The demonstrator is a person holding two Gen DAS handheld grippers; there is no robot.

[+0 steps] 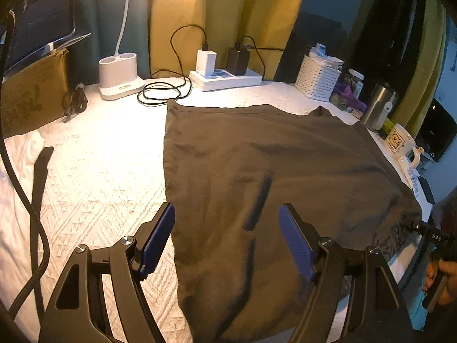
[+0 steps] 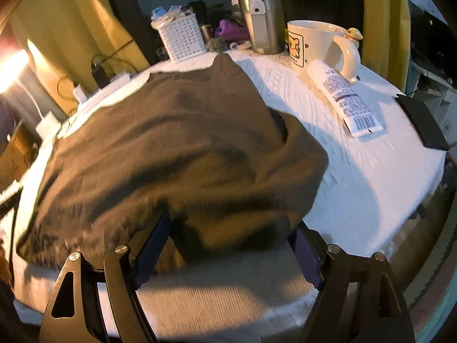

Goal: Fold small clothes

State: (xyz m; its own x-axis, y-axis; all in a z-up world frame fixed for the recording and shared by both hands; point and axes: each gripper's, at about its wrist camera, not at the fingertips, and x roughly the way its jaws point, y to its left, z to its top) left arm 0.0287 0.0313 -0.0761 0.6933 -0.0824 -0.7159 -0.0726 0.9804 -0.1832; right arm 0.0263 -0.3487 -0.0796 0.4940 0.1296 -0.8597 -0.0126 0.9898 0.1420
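A dark brown garment lies spread on the white textured table cover, folded into a rough rectangle. My left gripper is open, hovering over the garment's near left part, with its blue pads apart and nothing between them. In the right wrist view the garment bulges up at its near right corner. My right gripper is open at that near edge, its fingertips partly hidden under the cloth. The right gripper also shows at the far right of the left wrist view.
At the back stand a white lamp base, a power strip with chargers, a coiled black cable and a white basket. A steel tumbler, a bear mug, a tube and a black phone lie right. A cardboard box stands left.
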